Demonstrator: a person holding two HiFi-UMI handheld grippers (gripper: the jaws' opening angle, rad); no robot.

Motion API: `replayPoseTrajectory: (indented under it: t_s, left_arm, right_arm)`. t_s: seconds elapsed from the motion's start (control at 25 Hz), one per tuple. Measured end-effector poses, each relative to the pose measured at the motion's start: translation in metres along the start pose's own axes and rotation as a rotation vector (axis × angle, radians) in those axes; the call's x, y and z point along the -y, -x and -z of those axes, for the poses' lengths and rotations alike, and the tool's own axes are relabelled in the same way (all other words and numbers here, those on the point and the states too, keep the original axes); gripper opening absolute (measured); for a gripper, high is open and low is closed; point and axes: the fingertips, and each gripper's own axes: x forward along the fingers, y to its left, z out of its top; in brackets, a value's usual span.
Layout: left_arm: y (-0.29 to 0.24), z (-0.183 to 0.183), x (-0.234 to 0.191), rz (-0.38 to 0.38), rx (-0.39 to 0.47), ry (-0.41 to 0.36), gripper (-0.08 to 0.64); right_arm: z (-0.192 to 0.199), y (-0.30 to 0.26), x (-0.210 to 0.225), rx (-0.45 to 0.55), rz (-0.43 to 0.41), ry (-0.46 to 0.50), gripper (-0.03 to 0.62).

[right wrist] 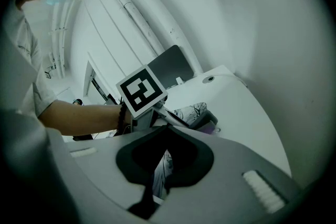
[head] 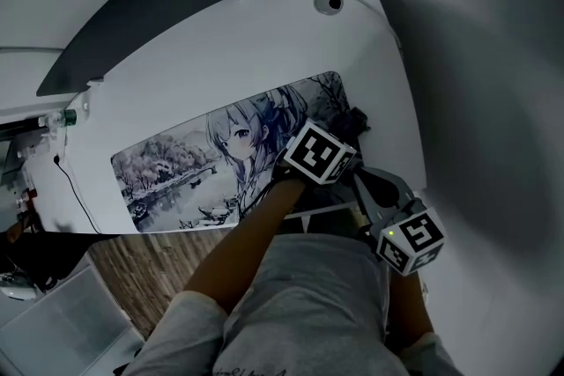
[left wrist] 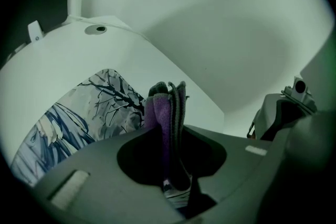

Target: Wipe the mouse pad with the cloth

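Observation:
The long mouse pad (head: 203, 167) with a printed drawing lies on the white desk (head: 220, 57). My left gripper (head: 345, 132) is over the pad's right end, shut on a folded purple and grey cloth (left wrist: 167, 102) that sticks up out of the jaws. In the left gripper view (left wrist: 169, 131) the pad (left wrist: 79, 118) lies to the left. My right gripper (head: 370, 185) hangs just in front of the desk's edge, shut with nothing in it (right wrist: 167, 131). It looks at the left gripper's marker cube (right wrist: 140, 91) and the cloth (right wrist: 210, 124).
A round cable hole (head: 330, 3) sits at the desk's far right corner. A dark panel (head: 159, 4) runs along the back. A black cable (head: 75, 189) and a bottle (head: 62, 119) are at the left end. A pale bin (head: 62, 321) stands on the wooden floor.

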Motion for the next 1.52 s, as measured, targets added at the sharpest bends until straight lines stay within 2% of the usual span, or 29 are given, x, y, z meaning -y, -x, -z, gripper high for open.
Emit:
replayPoseTrajectory:
  t_s: [0.2,0.36,0.68,0.88,1.12,1.36,1.52]
  left_arm:
    - [0.008,-0.003,0.001,-0.005,0.056,-0.014,0.107]
    - [0.038,0.000,-0.005,-0.012,0.138,0.015,0.107]
    - [0.121,0.062,-0.046,-0.078,0.249,0.097,0.107]
    - [0.178,0.128,-0.097,-0.175,0.322,0.214,0.107]
    - [0.245,0.231,-0.161,-0.351,0.357,0.369,0.107]
    - [0.303,0.343,-0.211,-0.495,0.337,0.510,0.107]
    - [0.331,0.409,-0.240,-0.578,0.280,0.571,0.107]
  right_arm:
    - [0.002,0.001,-0.004,-0.005,0.006,0.005,0.006]
    - [0.001,-0.006,-0.014,-0.026,-0.002,0.030,0.006]
    - [0.003,-0.055,-0.073,-0.098,-0.091,0.126,0.006]
    - [0.018,-0.093,-0.124,-0.155,-0.177,0.183,0.006]
    - [0.033,-0.136,-0.188,-0.218,-0.280,0.255,0.006]
    - [0.046,-0.169,-0.237,-0.265,-0.336,0.308,0.006]
    - [0.053,-0.189,-0.260,-0.281,-0.356,0.323,0.006]
